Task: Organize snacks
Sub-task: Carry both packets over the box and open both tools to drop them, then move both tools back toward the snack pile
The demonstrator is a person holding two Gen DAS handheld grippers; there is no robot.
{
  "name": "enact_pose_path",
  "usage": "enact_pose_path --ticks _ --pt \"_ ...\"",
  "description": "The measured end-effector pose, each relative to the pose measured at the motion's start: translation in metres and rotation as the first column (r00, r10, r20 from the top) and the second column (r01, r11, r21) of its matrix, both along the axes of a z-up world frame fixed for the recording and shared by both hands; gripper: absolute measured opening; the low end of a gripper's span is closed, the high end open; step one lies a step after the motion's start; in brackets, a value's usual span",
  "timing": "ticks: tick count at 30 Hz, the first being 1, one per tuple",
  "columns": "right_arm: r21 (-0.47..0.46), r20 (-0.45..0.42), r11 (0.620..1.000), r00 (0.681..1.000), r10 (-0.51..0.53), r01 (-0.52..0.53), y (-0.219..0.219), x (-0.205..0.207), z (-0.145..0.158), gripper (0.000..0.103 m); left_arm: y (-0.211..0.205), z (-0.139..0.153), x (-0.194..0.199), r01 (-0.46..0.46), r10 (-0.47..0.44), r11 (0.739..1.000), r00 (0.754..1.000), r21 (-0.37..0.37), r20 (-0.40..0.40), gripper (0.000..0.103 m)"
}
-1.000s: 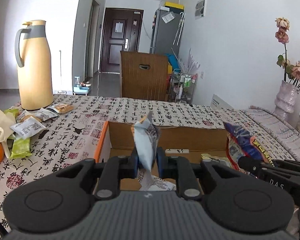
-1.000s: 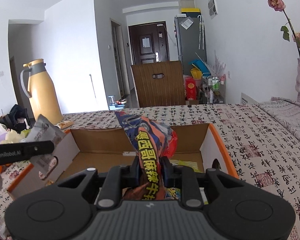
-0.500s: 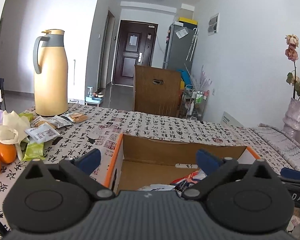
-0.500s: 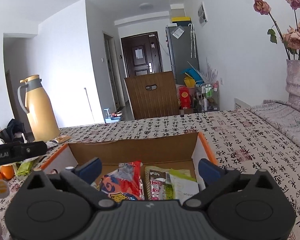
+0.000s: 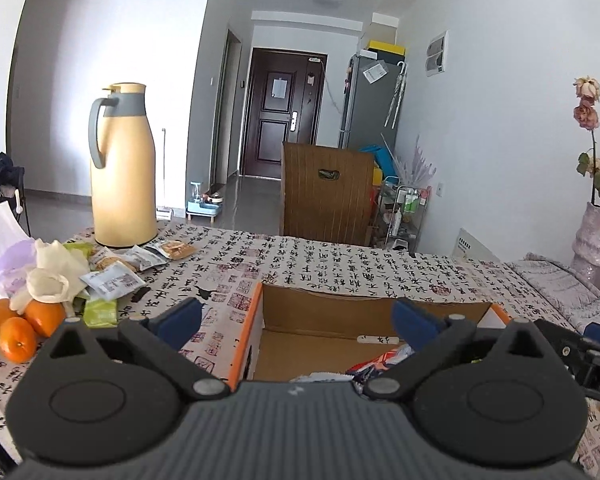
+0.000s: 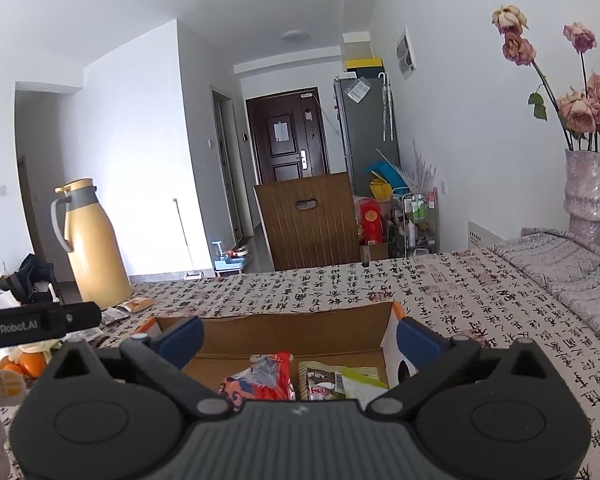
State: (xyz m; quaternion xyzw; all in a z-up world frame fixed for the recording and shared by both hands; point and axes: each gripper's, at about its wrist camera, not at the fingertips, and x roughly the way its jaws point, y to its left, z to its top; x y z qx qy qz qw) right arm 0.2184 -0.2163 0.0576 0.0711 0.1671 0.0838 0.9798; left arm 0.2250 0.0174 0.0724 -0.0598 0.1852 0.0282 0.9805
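Far left on the patterned tablecloth (image 5: 340, 264), a few oranges (image 5: 18, 338) sit near the edge beside a crumpled white bag (image 5: 56, 276), and just past them lies the loose pile of snack packets (image 5: 112, 280), spreading toward the foot of the tall yellow thermos jug (image 5: 122, 168). These packets are what remains to be sorted, by my reading. Moving right, the left gripper (image 5: 296, 320) hangs over the near left corner of the cardboard box (image 5: 328, 312), its jaws spread as wide as they go, with nothing between them. The box stands in the middle of the table, and inside it lie a red and blue snack bag (image 6: 260, 376) and, to its right, a dark packet (image 6: 322, 380) with a pale green one (image 6: 360, 380) touching it. The right gripper (image 6: 298, 338) hovers above these, jaws equally wide and empty. Far right stands a vase of dried roses (image 6: 586, 196). The step in hand looks like the pause between drops; next, a gripper should swing left to the pile and close on one packet's edge
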Motion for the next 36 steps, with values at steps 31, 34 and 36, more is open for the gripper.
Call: enact_pose_path --ticks 31,34,36 --pt "-0.047 -0.067 0.998 0.997 0.043 -0.047 0.010 -0.130 -0.027 0.103 0.023 -0.033 -0.137 0.051 -0.053 0.998 0.996 -0.025 -0.072 0.103" --pt "-0.059 -0.090 0.997 0.995 0.048 -0.053 0.013 -0.136 -0.034 0.103 0.026 -0.040 -0.144 0.055 -0.057 0.998 0.994 -0.028 -0.088 0.103" --pt "-0.058 -0.106 0.997 0.993 0.052 -0.058 0.013 -0.139 -0.038 0.103 0.028 -0.044 -0.149 0.057 -0.060 0.998 0.993 -0.029 -0.099 0.103"
